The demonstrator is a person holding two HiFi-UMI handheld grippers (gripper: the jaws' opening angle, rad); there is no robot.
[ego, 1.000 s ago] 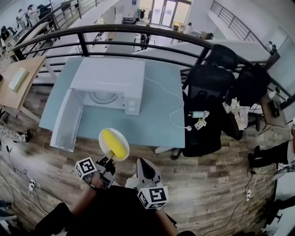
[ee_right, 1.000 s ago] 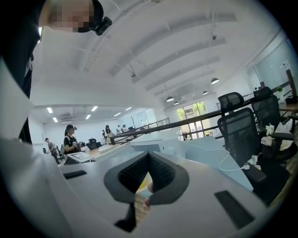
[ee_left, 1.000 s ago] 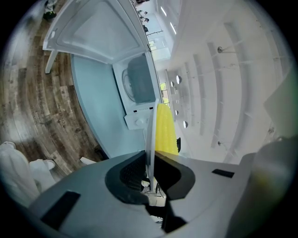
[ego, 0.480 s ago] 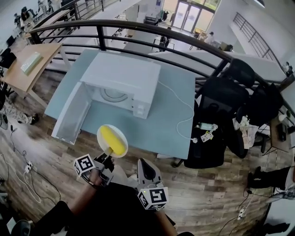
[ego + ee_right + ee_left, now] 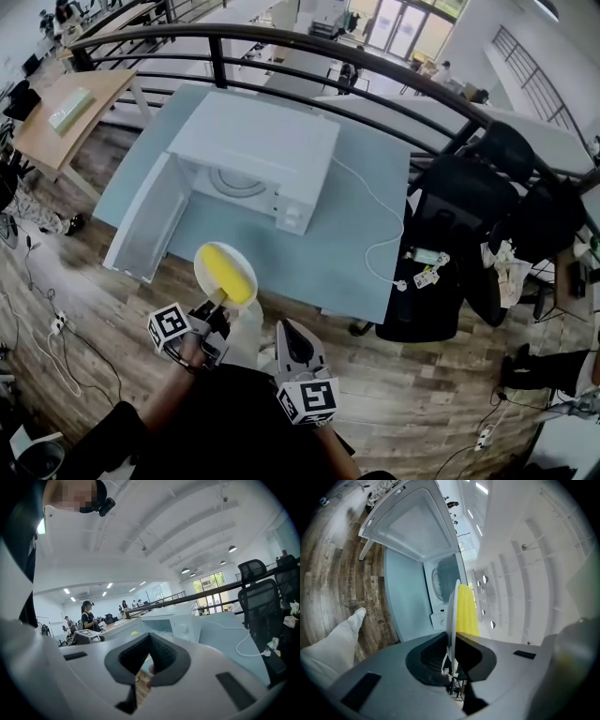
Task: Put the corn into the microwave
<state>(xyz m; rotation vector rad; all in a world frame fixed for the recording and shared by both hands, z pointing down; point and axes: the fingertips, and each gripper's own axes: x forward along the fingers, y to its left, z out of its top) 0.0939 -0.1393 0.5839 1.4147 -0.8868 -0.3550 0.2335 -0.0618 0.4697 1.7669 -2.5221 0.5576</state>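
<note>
Nearer than a second ago, the open white microwave oven (image 5: 258, 141) sits on the pale blue table (image 5: 337, 234) as the left claw (image 5: 218, 304), clamped on a white round plate (image 5: 204, 265), brings the yellow corn cob (image 5: 231, 273) up for loading; the right claw (image 5: 287, 329) is closed, empty.

No legible txt, labels, brands or nos. in any view.

Pretty bright, ceiling lights (image 5: 230, 549) up above the right gripper (image 5: 142, 679); heavy fisheye edges, dark corners, close-up jaws blurry.
</note>
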